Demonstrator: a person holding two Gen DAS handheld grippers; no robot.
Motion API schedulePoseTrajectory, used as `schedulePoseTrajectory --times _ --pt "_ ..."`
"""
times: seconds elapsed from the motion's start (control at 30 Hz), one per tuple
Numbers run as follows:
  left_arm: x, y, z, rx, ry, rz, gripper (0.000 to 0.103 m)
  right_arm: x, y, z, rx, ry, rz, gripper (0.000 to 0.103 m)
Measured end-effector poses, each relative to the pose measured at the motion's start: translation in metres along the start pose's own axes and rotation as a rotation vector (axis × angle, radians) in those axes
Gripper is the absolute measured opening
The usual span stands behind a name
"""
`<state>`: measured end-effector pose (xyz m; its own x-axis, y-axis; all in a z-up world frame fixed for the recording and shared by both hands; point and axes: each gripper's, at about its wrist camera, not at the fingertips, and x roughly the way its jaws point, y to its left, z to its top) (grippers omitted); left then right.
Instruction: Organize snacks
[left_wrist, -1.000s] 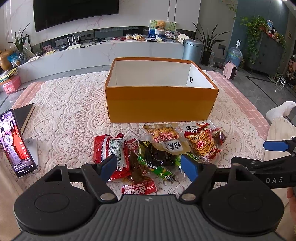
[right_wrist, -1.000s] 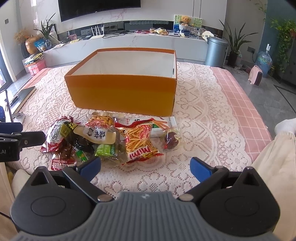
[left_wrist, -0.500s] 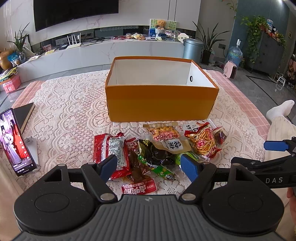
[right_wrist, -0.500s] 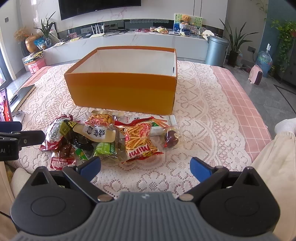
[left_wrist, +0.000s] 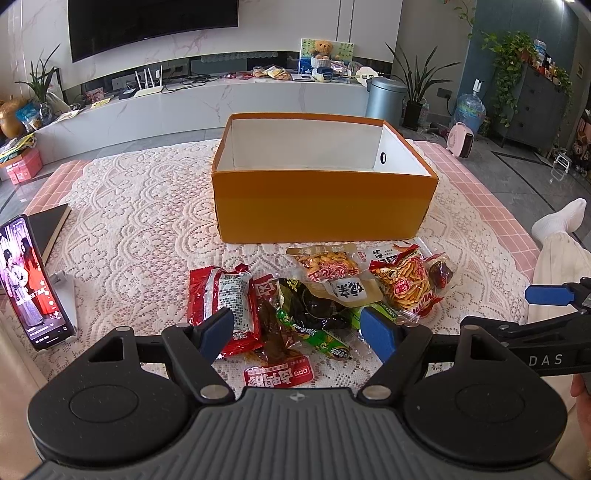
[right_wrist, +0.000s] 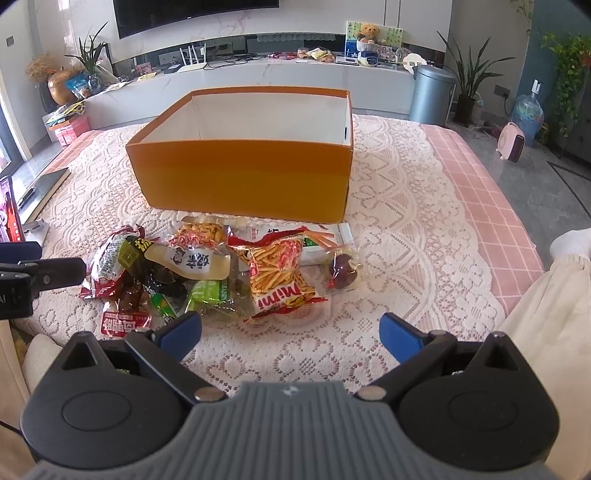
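Snack packets (right_wrist: 221, 273) lie heaped on lace cloth (right_wrist: 399, 229) before an open orange box (right_wrist: 243, 173).

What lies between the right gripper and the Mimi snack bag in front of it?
Only bare lace tablecloth lies between the open right gripper and the Mimi bag; the right wrist view shows it.

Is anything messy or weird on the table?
Yes. The snack packets lie jumbled and overlapping on the lace tablecloth, in front of the orange box, whose visible inside looks empty. Nothing looks torn or spilled.
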<state>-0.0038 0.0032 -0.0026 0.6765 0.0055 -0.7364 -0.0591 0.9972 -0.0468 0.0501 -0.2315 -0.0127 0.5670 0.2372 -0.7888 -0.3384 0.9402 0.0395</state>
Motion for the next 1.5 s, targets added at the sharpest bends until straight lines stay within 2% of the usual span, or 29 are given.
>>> schedulePoseTrajectory --times 1.17,1.33,1.43,1.5 --pt "-0.003 0.001 0.005 -0.01 -0.003 -0.004 0.091 0.003 0.0 0.0 0.008 0.003 0.006 0.099" --pt "0.001 0.002 0.008 0.006 -0.003 -0.006 0.091 0.006 -0.004 0.004 0.032 -0.019 0.061 0.099" --pt "0.006 0.004 0.009 0.016 -0.001 -0.004 0.082 0.007 -0.007 0.005 0.054 -0.075 0.085 0.099" --pt "0.011 0.011 0.01 -0.009 0.02 -0.017 0.071 0.01 -0.005 0.007 0.03 -0.085 0.078 0.092"
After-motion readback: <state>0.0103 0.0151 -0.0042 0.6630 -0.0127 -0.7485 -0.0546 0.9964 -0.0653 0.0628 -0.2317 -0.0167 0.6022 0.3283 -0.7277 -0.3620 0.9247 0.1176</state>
